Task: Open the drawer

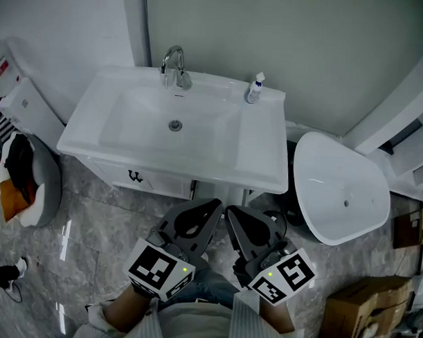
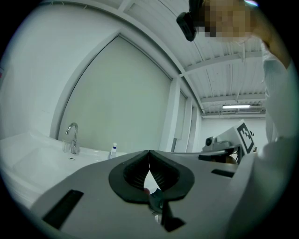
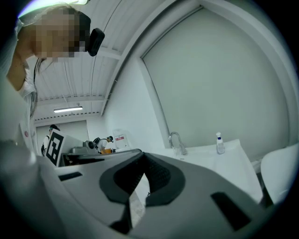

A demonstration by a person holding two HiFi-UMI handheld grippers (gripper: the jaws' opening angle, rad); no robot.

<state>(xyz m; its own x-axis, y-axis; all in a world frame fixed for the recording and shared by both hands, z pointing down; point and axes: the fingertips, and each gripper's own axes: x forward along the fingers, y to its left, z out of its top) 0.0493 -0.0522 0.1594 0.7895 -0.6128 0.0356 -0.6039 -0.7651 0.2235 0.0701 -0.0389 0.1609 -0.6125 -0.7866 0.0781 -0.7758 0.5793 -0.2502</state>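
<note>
Head view: L tool [image 1: 214, 204], R tool [image 1: 232, 212] shut; drawer [image 1: 156, 180] prob. closed.

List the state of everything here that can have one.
drawer: shut, untouched
faucet: off, no water running
sink: empty
spray bottle: upright on the sink's back rim
left gripper: shut, empty
right gripper: shut, empty

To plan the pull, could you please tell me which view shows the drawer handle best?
The head view: the dark drawer handle sits on the vanity front, below the basin. Both gripper views show only the basin top; the handle cannot be made out there.
</note>
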